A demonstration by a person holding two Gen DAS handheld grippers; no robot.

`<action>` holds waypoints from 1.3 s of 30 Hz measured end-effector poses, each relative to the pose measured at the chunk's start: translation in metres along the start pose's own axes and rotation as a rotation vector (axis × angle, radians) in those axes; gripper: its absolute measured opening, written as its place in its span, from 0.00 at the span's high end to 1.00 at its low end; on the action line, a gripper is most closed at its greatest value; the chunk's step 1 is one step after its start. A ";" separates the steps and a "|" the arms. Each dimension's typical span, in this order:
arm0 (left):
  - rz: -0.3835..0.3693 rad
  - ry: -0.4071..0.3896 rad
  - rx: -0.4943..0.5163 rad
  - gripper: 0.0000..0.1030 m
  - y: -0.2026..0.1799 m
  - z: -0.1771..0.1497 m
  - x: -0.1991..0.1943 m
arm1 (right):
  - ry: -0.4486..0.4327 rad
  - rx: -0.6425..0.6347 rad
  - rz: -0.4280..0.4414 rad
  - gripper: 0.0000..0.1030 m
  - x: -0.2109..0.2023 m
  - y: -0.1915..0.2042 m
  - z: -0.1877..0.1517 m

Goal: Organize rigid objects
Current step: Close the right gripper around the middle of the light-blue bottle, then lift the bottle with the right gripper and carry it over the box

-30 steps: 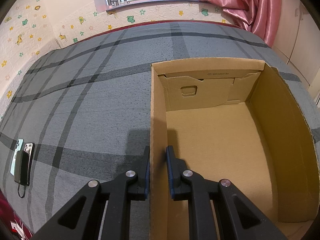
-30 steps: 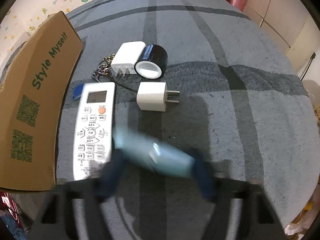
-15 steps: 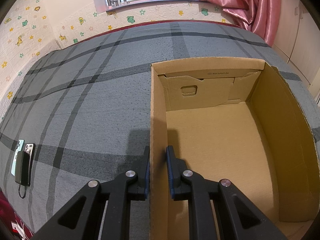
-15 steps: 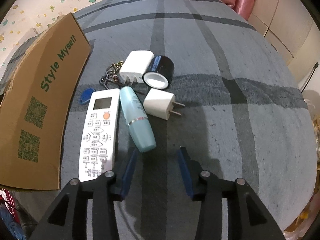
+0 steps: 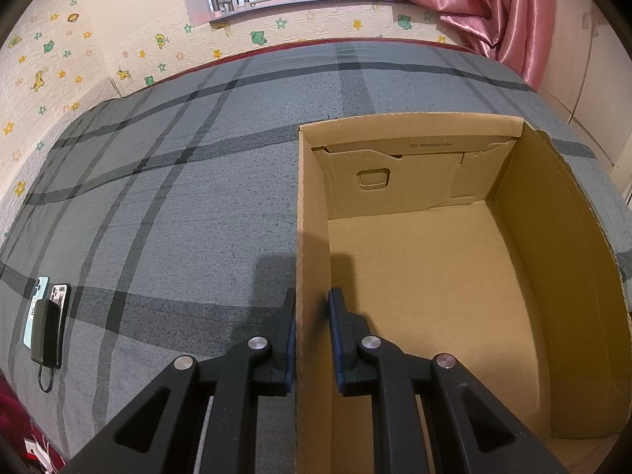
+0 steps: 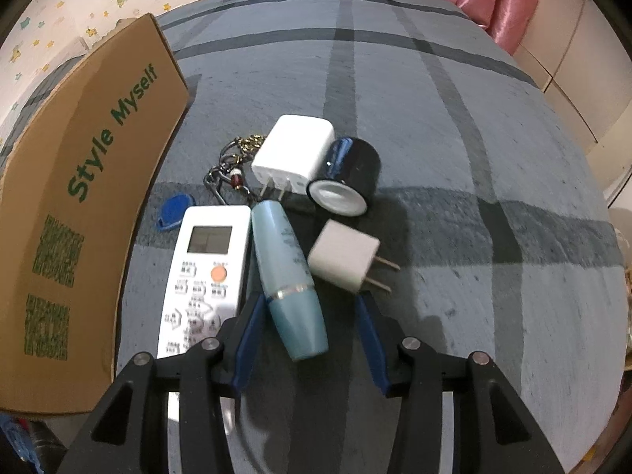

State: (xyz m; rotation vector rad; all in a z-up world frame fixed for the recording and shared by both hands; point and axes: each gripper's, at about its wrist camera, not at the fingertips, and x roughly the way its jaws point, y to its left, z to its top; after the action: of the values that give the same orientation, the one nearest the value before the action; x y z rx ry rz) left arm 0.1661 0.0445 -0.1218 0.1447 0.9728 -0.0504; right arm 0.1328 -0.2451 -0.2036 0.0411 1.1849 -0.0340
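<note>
the cardboard box (image 5: pixel 434 276) sits open-topped on the grey plaid bedspread (image 5: pixel 177 197), and its floor is bare cardboard as far as the left wrist view reaches. the left gripper (image 5: pixel 312 316) is clamped on the box's left wall, one blue pad outside and one inside, both pressed against the cardboard. beyond the box's right outer wall, printed "style myself", the loose things lie in a cluster on the bedspread: a white air-conditioner remote (image 6: pixel 203 272) nearest the box, a blue key fob (image 6: pixel 172 206) and a keyring with chain (image 6: pixel 233 166) just past the remote's far end, a light blue bottle (image 6: pixel 288 276) lying against the remote's side away from the box, a small white plug adapter (image 6: pixel 343 262) just beyond the bottle, and farther from the box a larger white charger (image 6: pixel 292 150) touching a black tape roll (image 6: pixel 349 173). the right gripper (image 6: pixel 310 312) has its jaws parted and holds nothing; the bottle's wide end lies between its fingers, close to the left pad, which overlaps the remote's edge, and clear of the right one. left of the box, two phones and a power bank (image 5: pixel 47 324) lie together, well apart.
</note>
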 end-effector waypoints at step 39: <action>0.000 -0.005 -0.002 0.85 0.001 -0.001 -0.001 | -0.119 -0.047 0.039 0.73 -0.083 0.038 0.021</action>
State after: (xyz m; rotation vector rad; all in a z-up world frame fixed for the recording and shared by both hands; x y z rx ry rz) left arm 0.1650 0.0456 -0.1214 0.1425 0.9675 -0.0502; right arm 0.1231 -0.2082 -0.1178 0.0206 1.0657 0.0248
